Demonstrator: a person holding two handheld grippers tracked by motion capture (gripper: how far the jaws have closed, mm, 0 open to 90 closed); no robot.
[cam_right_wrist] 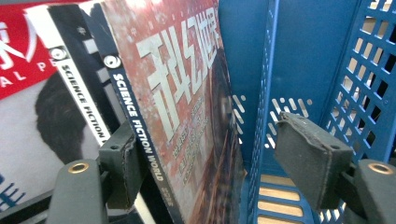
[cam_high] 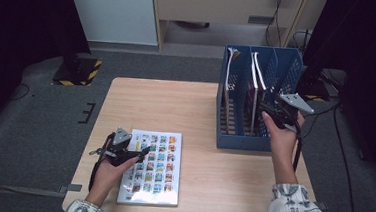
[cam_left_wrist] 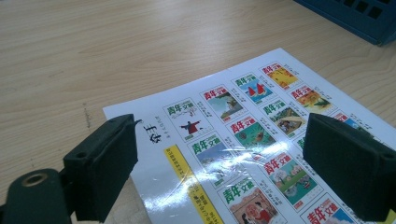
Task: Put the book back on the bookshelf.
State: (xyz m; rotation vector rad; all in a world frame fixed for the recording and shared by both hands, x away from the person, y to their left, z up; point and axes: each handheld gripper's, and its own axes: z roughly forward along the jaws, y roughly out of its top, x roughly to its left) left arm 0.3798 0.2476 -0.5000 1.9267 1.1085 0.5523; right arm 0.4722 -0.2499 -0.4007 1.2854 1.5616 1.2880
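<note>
On the left of the pale wooden table, the left gripper hangs over the near left part of a glossy white magazine printed with rows of small colourful cover pictures, which lies flat near the table's front edge. In the left gripper view its black pads stand wide apart above the page, clasping nothing.

To the right, the right gripper reaches into the blue perforated plastic file rack standing at the table's right side. Its jaws are spread: a reddish science-fiction magazine with a dark spine stands upright between them, its spine beside the left pad, the right pad well clear.
</note>
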